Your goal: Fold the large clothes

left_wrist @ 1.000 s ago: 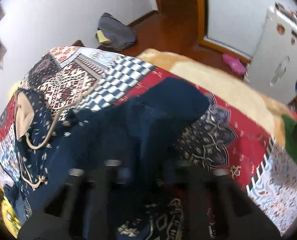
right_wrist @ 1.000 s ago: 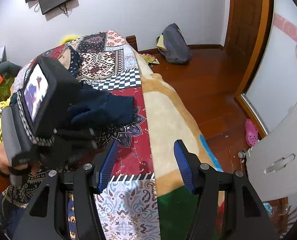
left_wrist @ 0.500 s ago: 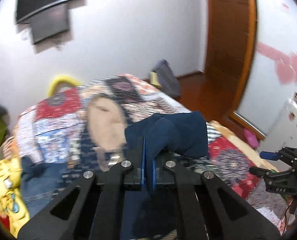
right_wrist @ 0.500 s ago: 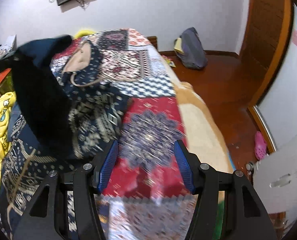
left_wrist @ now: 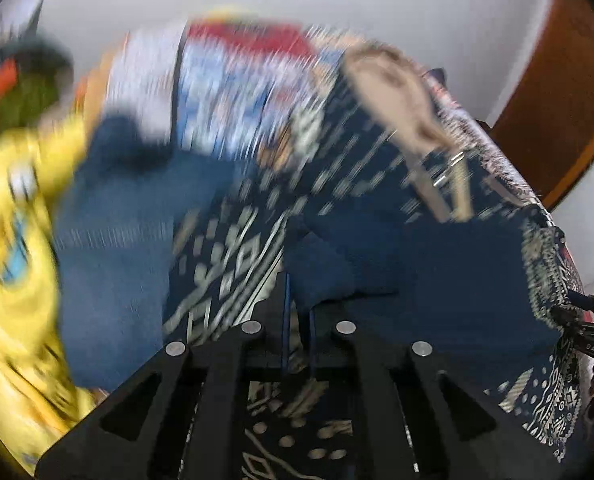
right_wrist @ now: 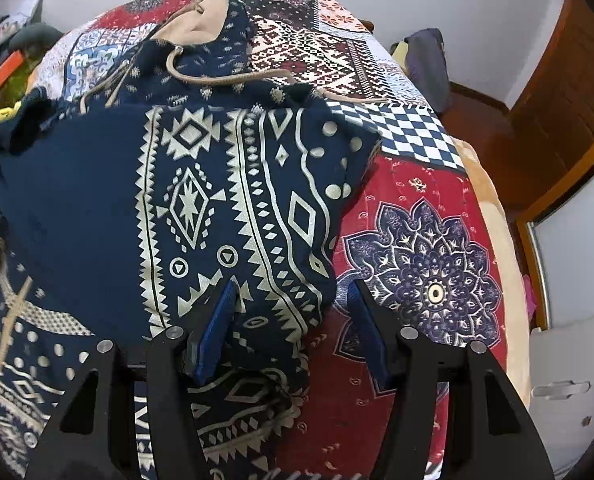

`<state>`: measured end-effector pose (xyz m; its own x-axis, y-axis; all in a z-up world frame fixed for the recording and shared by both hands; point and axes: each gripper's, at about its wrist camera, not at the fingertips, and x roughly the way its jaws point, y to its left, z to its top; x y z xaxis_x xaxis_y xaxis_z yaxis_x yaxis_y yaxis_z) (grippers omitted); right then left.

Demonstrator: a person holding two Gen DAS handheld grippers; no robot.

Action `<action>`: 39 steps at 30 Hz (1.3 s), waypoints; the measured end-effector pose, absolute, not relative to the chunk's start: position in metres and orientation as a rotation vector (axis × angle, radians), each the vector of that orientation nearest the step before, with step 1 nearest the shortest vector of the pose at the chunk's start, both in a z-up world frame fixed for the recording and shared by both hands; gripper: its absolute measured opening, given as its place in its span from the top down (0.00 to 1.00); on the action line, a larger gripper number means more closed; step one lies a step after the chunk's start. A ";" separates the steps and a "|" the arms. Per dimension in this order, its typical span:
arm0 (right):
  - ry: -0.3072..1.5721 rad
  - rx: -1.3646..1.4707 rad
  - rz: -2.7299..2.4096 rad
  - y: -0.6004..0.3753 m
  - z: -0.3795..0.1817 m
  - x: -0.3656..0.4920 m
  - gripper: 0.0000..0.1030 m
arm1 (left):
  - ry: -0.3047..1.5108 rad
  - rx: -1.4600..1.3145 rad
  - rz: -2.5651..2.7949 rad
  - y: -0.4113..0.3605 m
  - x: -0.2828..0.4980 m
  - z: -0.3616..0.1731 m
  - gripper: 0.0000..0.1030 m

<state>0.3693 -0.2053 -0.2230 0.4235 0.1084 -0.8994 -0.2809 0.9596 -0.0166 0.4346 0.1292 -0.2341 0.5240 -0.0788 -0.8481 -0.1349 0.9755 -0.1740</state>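
Since half a second ago, swung down over the bed (right_wrist: 425, 256): one navy patterned hoodie (right_wrist: 201, 200) now folded across itself. Left gripper (left_wrist: 297, 312) pinching navy fabric, seemingly, through blur; right gripper (right_wrist: 293, 320) spread, over its edge.

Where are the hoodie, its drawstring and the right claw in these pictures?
hoodie (right_wrist: 201, 200): right wrist view, on the patterned navy panel folded on top.
drawstring (right_wrist: 225, 79): right wrist view, on the beige cord lying below the hood.
right claw (right_wrist: 293, 304): right wrist view, midway between its blue fingertips, open over the hoodie's edge.
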 end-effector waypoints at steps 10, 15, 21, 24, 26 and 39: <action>1.128 -0.147 0.218 -0.204 -0.226 0.374 0.46 | 0.992 -0.364 0.053 0.165 0.398 -0.255 0.62; 1.140 -0.136 0.204 -0.204 -0.225 0.376 0.45 | 0.997 -0.222 0.152 0.171 0.382 -0.249 0.63; 1.097 -0.205 0.189 -0.195 -0.199 0.372 0.45 | 1.007 -0.067 0.206 0.182 0.363 -0.228 0.63; 1.037 -0.228 0.209 -0.188 -0.175 0.370 0.45 | 0.981 0.000 0.180 0.179 0.361 -0.205 0.63; 0.991 -0.229 0.223 -0.184 -0.156 0.370 0.45 | 0.961 0.025 0.150 0.172 0.363 -0.191 0.60; 0.858 -0.136 0.343 -0.137 -0.100 0.436 0.29 | 0.826 0.008 -0.003 0.110 0.463 -0.132 0.26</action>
